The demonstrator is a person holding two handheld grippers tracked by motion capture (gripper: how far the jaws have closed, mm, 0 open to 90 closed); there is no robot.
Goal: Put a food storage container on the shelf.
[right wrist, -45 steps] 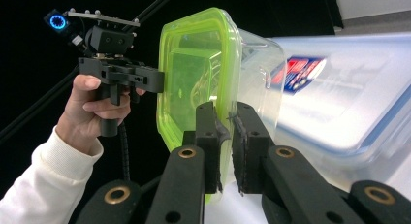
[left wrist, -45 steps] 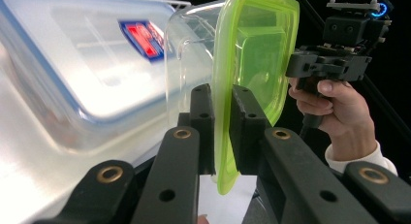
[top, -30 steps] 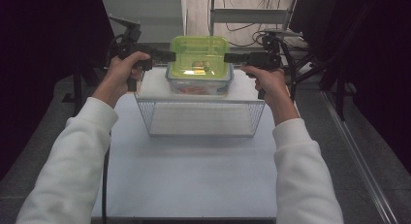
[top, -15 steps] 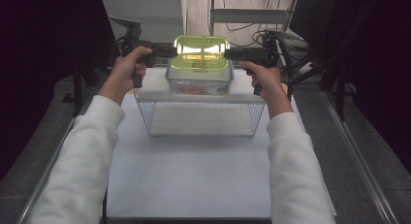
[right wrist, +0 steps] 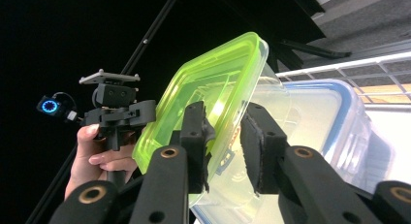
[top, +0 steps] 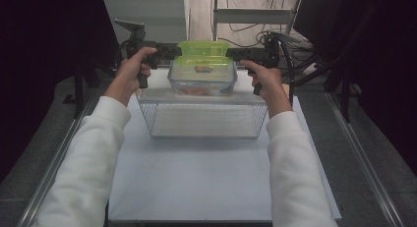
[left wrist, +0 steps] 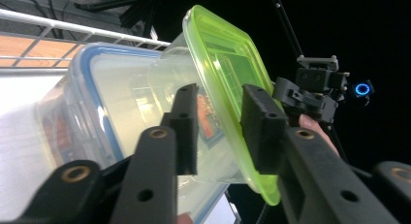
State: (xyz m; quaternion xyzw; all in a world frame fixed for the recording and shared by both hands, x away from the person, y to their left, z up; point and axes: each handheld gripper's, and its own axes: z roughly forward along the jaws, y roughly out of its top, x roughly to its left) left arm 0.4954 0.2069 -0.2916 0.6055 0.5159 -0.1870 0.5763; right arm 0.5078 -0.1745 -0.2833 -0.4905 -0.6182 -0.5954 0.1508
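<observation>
Green-lidded container (top: 203,60) between left tongs (top: 173,52) and right tongs (top: 232,53), rim inside loosened, just-opening jaws, resting atop blue-rimmed box (top: 202,83)

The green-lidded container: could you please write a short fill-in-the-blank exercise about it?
1. The lid of the container is ____ in colour.
2. It sits on a larger box whose lid has a ____ rim.
3. Both rest on top of a ____ basket.
4. The left tongs and the right tongs flank its ____.

Missing words: green; blue; wire; lid
</observation>
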